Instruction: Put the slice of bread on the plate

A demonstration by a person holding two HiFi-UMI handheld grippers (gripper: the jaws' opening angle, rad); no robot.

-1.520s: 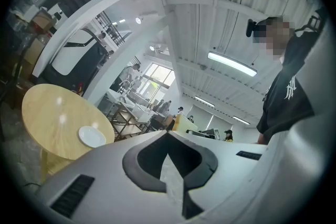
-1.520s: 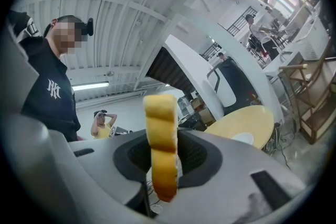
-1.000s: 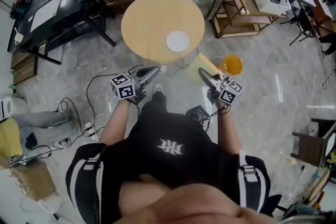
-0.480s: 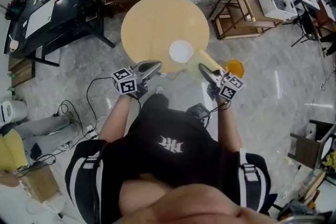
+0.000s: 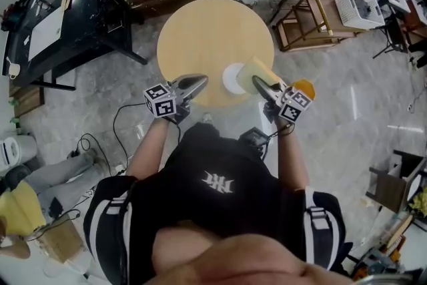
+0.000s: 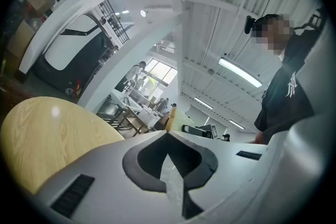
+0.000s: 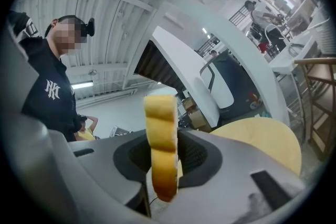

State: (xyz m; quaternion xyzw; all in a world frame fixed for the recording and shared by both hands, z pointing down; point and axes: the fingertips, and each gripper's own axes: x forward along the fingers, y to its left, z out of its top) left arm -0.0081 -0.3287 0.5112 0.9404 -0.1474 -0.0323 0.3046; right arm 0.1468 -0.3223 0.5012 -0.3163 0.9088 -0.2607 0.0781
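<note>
A round wooden table [image 5: 207, 37] stands ahead in the head view, with a small white plate [image 5: 230, 77] near its front edge. My right gripper [image 5: 261, 88] is shut on a slice of bread [image 5: 257, 71], which hangs at the plate's right side and covers part of it. From the right gripper view, the pale yellow slice [image 7: 161, 149] stands on edge between the jaws, with the table [image 7: 262, 139] behind at the right. My left gripper [image 5: 193, 84] hovers over the table's front edge, left of the plate, its jaws closed together and empty [image 6: 170, 178].
A black desk [image 5: 67, 17] stands at the left. At the right are a wooden rack [image 5: 313, 17] and a white basket [image 5: 360, 7]. Cables [image 5: 120, 123] trail on the floor by my feet, and an orange object [image 5: 304, 87] lies right of the table.
Both grippers have moved forward to the table's front edge. The bread has travelled with the right gripper and now hangs beside the plate. Neither gripper's jaws have changed.
</note>
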